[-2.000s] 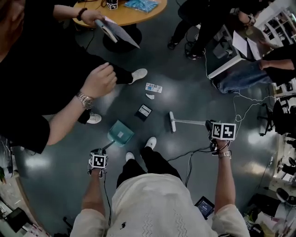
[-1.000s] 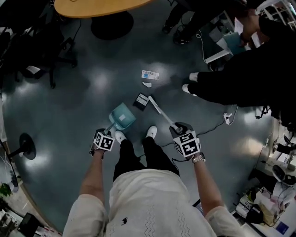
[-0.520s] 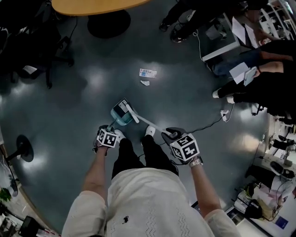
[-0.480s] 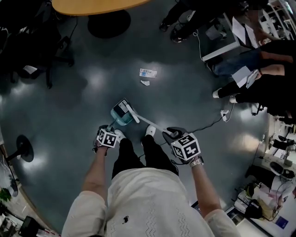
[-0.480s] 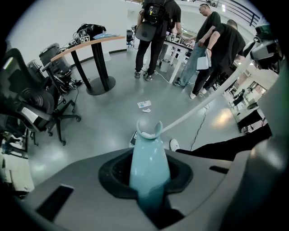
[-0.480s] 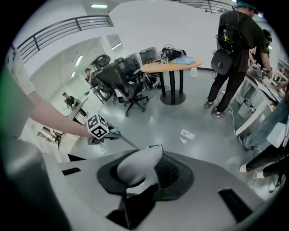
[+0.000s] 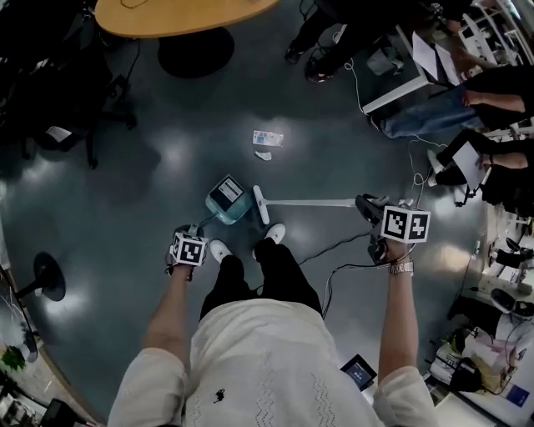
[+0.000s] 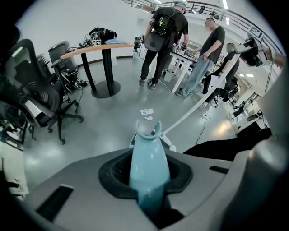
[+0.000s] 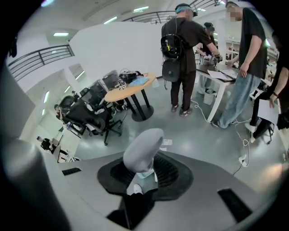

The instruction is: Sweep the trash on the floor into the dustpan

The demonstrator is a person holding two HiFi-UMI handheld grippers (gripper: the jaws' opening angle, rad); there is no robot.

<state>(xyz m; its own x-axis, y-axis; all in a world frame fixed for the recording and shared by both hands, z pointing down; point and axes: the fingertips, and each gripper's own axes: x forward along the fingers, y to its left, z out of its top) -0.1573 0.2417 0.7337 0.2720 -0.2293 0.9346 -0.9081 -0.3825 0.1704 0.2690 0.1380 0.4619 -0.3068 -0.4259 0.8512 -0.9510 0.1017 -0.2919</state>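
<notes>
Dustpan (image 7: 236,212) holds a dark packet (image 7: 225,193), its white label unreadably small.

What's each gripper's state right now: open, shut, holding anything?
Left gripper: shut on the teal dustpan handle.
Right gripper: shut on the grey broom handle.

Table (image 7: 179,17) cut by top edge; trash (image 7: 268,138) print unreadable.

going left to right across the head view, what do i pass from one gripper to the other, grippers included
left gripper → dustpan → broom → right gripper
</notes>
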